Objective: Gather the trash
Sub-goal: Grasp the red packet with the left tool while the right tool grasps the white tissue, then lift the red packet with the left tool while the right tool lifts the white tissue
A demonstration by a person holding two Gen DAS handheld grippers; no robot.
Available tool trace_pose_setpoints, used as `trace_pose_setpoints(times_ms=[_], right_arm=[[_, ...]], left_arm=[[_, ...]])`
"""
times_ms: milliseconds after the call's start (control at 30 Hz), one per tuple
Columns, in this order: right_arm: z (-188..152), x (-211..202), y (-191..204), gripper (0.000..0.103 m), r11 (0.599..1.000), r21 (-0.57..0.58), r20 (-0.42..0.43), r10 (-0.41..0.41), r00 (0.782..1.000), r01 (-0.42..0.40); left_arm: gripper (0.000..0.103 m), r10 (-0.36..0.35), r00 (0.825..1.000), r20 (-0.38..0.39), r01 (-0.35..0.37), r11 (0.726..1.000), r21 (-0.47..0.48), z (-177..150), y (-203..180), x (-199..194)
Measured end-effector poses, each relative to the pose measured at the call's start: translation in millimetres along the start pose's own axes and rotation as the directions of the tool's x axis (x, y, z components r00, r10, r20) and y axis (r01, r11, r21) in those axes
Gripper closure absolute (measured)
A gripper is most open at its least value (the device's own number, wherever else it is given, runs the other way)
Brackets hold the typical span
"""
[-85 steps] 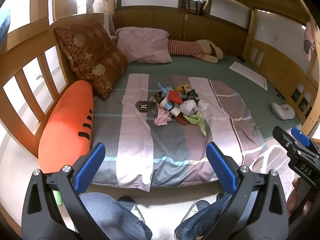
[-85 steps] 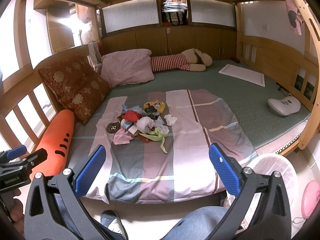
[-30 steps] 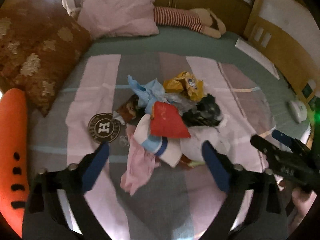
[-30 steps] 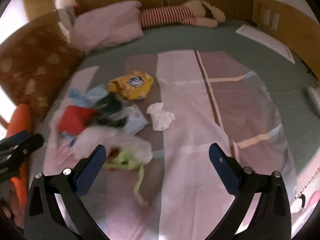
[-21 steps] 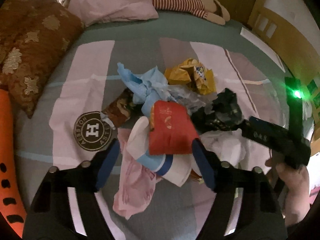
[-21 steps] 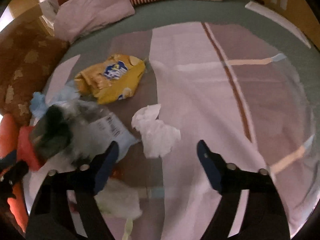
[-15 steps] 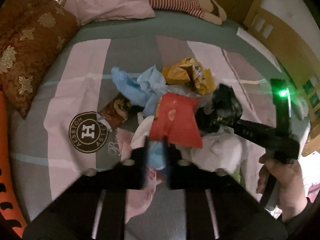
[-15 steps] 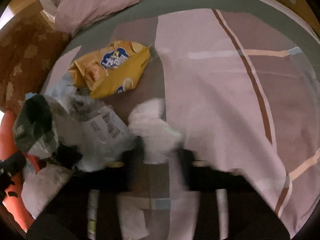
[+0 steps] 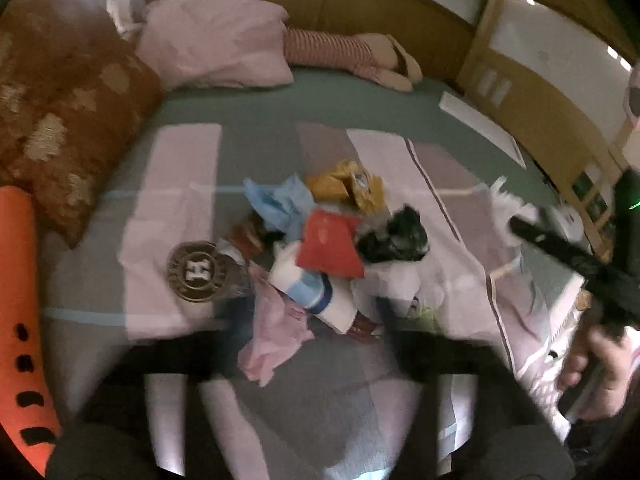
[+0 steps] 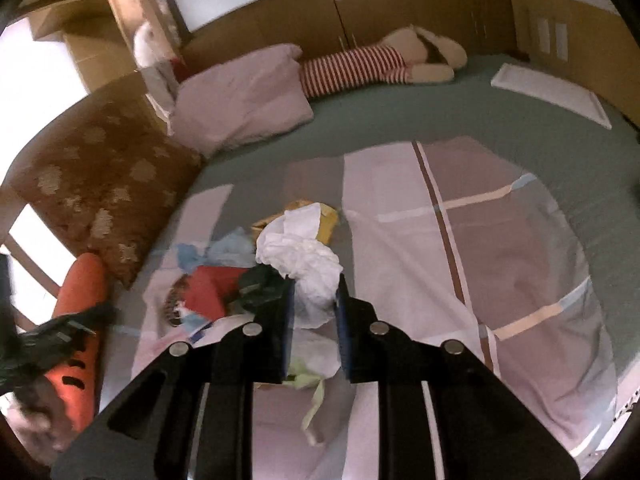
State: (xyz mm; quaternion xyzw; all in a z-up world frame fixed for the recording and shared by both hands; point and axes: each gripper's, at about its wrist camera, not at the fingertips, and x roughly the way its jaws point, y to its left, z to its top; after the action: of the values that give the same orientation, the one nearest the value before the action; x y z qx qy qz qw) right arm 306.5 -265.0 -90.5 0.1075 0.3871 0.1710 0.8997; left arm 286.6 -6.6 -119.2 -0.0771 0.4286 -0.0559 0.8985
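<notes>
A trash pile lies on the striped blanket (image 9: 180, 184): a red packet (image 9: 328, 244), a yellow snack bag (image 9: 348, 188), blue paper (image 9: 280, 200), a black bag (image 9: 396, 236), a white-and-blue paper cup (image 9: 308, 292) and pink paper (image 9: 276, 332). My left gripper (image 9: 314, 312) is blurred just in front of the pile. Its jaws are opening wide, with the cup and pink paper lying between them untouched. My right gripper (image 10: 316, 292) is shut on a crumpled white tissue (image 10: 304, 256), held up above the blanket. In the left wrist view it shows at the right (image 9: 520, 220).
An orange carrot cushion (image 9: 20, 300) and a brown patterned pillow (image 9: 60, 120) line the left side. A pink pillow (image 9: 216, 44) and a striped plush toy (image 10: 360, 64) lie at the back. A white board (image 10: 552, 92) rests at the far right by the wooden rail.
The right gripper closed on the white tissue and lifted it off the blanket. The left gripper was shut at the pile half a second ago and now stands wide open, drawn back.
</notes>
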Motion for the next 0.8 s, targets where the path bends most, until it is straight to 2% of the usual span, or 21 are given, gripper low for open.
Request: trace_pose_setpoints(times_ms=[67, 167, 233, 400, 467, 600, 667, 700, 733, 800], right_arm=[[-2.7, -7.5, 7.9, 0.083, 1.0, -0.013, 0.006, 0.017, 1.0, -0.017], [-8.9, -16.5, 9.9, 0.083, 0.999, -0.006, 0.006, 0.037, 0.999, -0.037], [-10.1, -15.2, 10.0, 0.083, 0.999, 0.004, -0.002, 0.052, 0.999, -0.052], [-8.0, -10.0, 7.3, 0.083, 0.998, 0.007, -0.015, 0.06, 0.998, -0.06], [-6.5, -7.7, 3.1, 0.083, 0.998, 0.02, -0.018, 0.065, 0.998, -0.065], [-5.1, -5.6, 2.1, 0.083, 0.997, 0.028, -0.019, 0.073, 0.997, -0.072], [-6.2, -4.4, 2.5, 0.083, 0.997, 0.025, -0.021, 0.074, 0.997, -0.073], [-5.9, -3.5, 3.0, 0.083, 0.997, 0.024, -0.023, 0.076, 0.997, -0.075], [-5.8, -2.9, 3.8, 0.083, 0.997, 0.021, -0.025, 0.077, 0.997, -0.076], [-6.3, -3.0, 4.3, 0.083, 0.997, 0.016, -0.026, 0.077, 0.997, -0.077]], left_arm=[[0.009, 0.036, 0.999, 0.023, -0.036, 0.999, 0.022, 0.5, -3.0, 11.2], [0.009, -0.035, 0.999, 0.014, 0.035, 0.999, -0.023, 8.9, 0.7, 28.4], [0.009, -0.04, 0.999, 0.034, 0.041, 0.999, -0.032, 12.6, 0.7, 36.4], [0.01, -0.002, 1.0, -0.018, 0.004, 0.997, 0.074, 18.0, -15.5, 71.8], [0.01, 0.041, 0.999, -0.029, -0.037, 0.992, 0.118, 17.8, -21.1, 84.1], [0.01, 0.073, 0.996, -0.057, -0.065, 0.988, 0.139, 19.2, -21.8, 104.7], [0.025, 0.065, 0.995, -0.07, -0.055, 0.989, 0.136, 21.0, -20.9, 111.6], [0.046, 0.061, 0.994, -0.086, -0.048, 0.989, 0.139, 21.3, -21.0, 115.2], [0.055, 0.057, 0.993, -0.101, -0.043, 0.989, 0.14, 21.7, -21.0, 118.1], [0.068, 0.054, 0.995, -0.083, -0.04, 0.987, 0.154, 20.4, -21.4, 116.3]])
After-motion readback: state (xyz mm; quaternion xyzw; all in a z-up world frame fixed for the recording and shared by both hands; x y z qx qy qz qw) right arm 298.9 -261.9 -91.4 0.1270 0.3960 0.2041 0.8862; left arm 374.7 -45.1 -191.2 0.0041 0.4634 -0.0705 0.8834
